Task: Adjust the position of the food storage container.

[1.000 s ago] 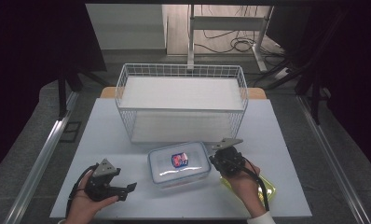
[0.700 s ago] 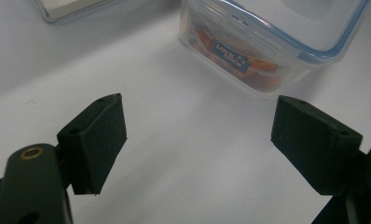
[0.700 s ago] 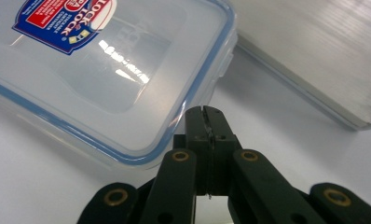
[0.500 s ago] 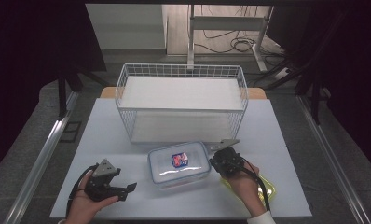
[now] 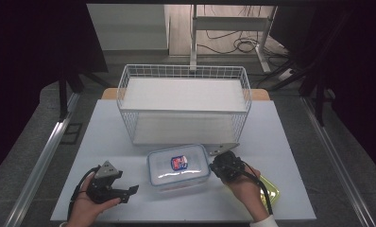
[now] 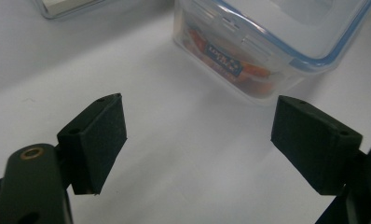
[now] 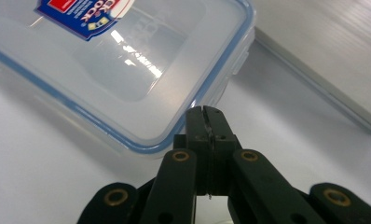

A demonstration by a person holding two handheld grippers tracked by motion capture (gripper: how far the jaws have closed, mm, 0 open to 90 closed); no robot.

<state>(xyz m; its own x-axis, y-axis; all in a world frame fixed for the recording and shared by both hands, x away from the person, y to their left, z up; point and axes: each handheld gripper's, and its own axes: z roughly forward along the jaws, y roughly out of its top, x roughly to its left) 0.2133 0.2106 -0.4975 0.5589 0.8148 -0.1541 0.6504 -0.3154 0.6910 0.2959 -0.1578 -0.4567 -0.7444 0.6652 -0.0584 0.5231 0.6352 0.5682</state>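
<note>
A clear plastic container with a blue-rimmed lid and a red and blue label stands at the front middle of the white table. My right gripper lies just to its right, jaws shut with nothing between them. In the right gripper view its tips rest against the container's lid rim beside a side latch. My left gripper sits to the container's left, open and apart from it. In the left gripper view the container with colourful contents lies ahead of the wide-spread pads.
A white wire basket with a flat shelf stands behind the container at the table's middle. A yellow-green object lies under the right forearm near the front right edge. Bare table surface spreads at the left and right of the basket.
</note>
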